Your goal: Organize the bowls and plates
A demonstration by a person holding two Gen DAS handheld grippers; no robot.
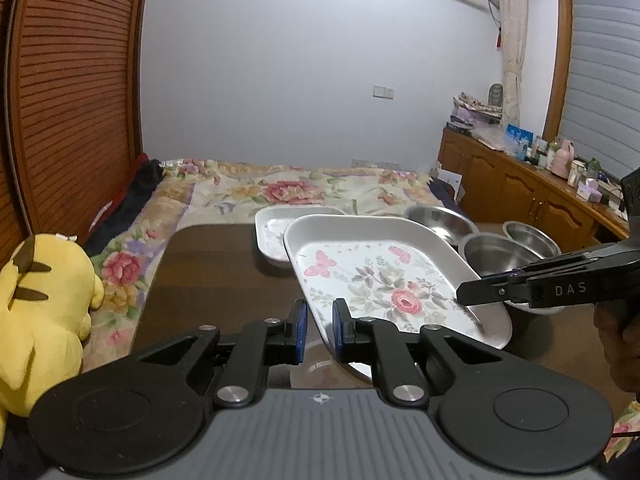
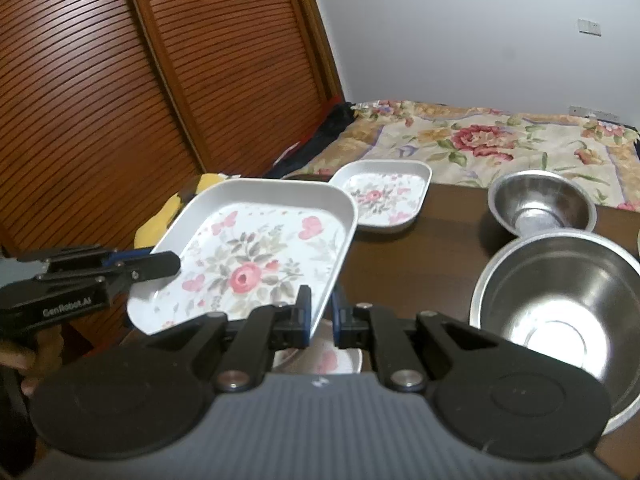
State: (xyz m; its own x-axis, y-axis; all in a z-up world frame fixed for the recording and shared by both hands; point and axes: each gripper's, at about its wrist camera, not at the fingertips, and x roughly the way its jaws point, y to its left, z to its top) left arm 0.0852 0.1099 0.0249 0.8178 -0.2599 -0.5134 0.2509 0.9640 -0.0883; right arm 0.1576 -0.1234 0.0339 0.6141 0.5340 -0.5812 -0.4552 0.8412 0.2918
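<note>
two floral trays are seen: a big tray [image 1: 372,276] lifted off the table [image 1: 212,272] and tilted, and a small tray [image 1: 276,232] lying flat on the table behind it. in the right wrist view, part of a third floral dish [image 2: 328,360] is glimpsed under the big tray, mostly hidden. three steel bowls are counted in the left wrist view: a far bowl [image 1: 440,216], a near bowl [image 1: 496,256] and a 3rd bowl [image 1: 532,236] at the right, all on the table near each other, on the right side.

the left gripper [image 1: 319,330] is clenched on the near rim of the big tray, jaws almost fully closed w/ only the thin rim between the blue pads. the right gripper [image 2: 320,318] is clamped the same way on the opposite rim. the tray is thus held by both, above the table, beside the bowls.

1 yellow plush toy [image 1: 44,312] lies on the flowered bed [image 1: 320,188] to the left.
</note>
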